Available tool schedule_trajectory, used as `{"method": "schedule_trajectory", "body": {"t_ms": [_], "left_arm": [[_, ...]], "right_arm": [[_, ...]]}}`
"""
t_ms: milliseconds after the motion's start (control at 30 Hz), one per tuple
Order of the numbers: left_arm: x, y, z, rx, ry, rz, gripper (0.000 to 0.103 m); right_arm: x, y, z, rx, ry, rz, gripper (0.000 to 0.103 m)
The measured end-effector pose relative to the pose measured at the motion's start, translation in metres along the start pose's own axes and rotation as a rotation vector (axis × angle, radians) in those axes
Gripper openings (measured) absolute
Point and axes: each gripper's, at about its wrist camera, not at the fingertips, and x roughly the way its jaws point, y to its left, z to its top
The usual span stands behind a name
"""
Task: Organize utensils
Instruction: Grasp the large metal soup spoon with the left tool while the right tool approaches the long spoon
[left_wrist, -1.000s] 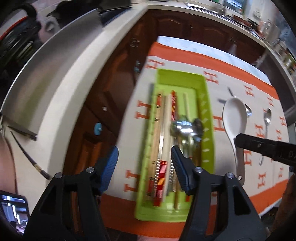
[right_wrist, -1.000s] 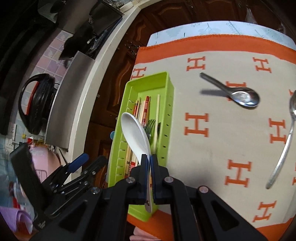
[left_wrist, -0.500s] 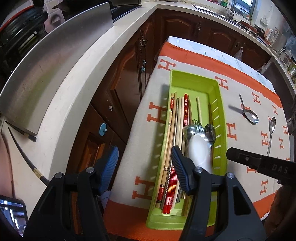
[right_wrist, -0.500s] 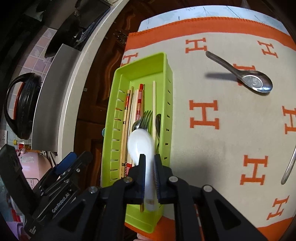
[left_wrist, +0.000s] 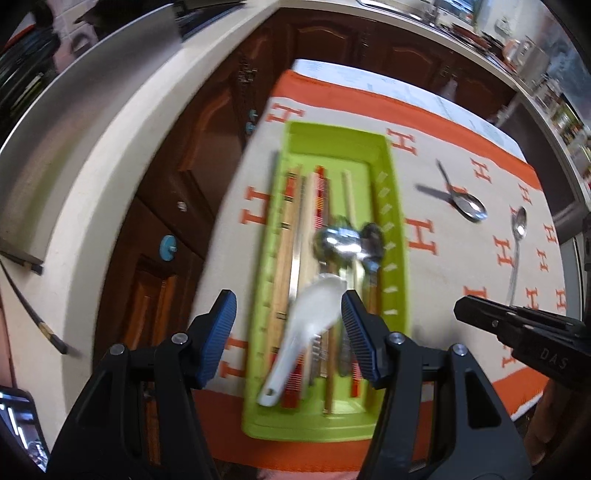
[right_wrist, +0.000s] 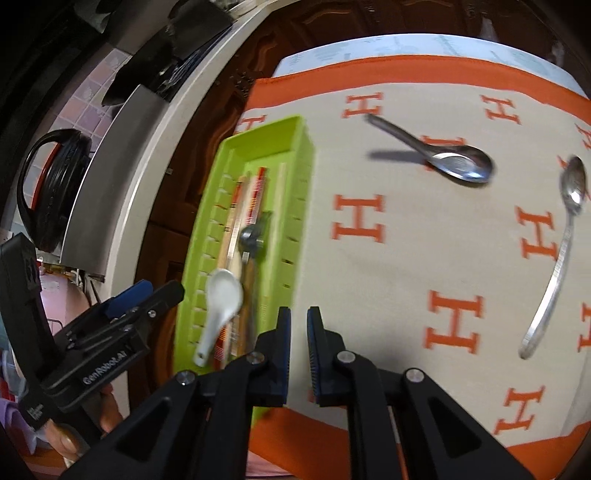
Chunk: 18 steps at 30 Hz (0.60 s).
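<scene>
Looking down from the left wrist view, the left gripper (left_wrist: 288, 325) hangs over the green tray (left_wrist: 395, 236) with its 2 blue pads spread wide and nothing between them. The tray sits on a cloth (left_wrist: 461, 266) with orange H marks, close to the cloth's left edge. Beside it runs a pale counter (left_wrist: 122, 155) with brown cupboard doors (left_wrist: 207, 147) under it. The white spoon (left_wrist: 310, 321) lies inside the tray, on top of the chopsticks (left_wrist: 291, 229) and near the metal spoon and fork (left_wrist: 347, 240). Its bowl points away from the camera and a little right, and its handle runs back toward the tray's near end. The tip of the right gripper (left_wrist: 480, 314) pokes in from the right.

From the right wrist view, the right gripper (right_wrist: 298, 328) is over the cloth, just right of the tray, with its pads a little apart and empty. Half a second ago it was squeezing the white spoon over the tray; now the spoon is let go and lies in the tray's near left part. 2 metal spoons rest out on the cloth: a short spoon (right_wrist: 443, 155) and a long thin spoon (right_wrist: 557, 254), well apart from the tray. A black round pan (right_wrist: 55, 184) stands up by the wall on the left.
</scene>
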Motion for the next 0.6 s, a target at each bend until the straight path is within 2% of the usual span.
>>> {"method": "schedule_trajectory", "body": {"t_ms": [400,600], "left_arm": [[0.007,-0.109,0.001,0.185,0.057,-0.076,0.056],[0.011,-0.165,0.037,0.340,0.019,-0.037,0.056]], "right_arm": [[-0.048,-0.120,-0.026,0.176,-0.076,-0.069,0.010],[-0.067,-0.171,-0.031,0.270,-0.118,-0.069,0.010]]}}
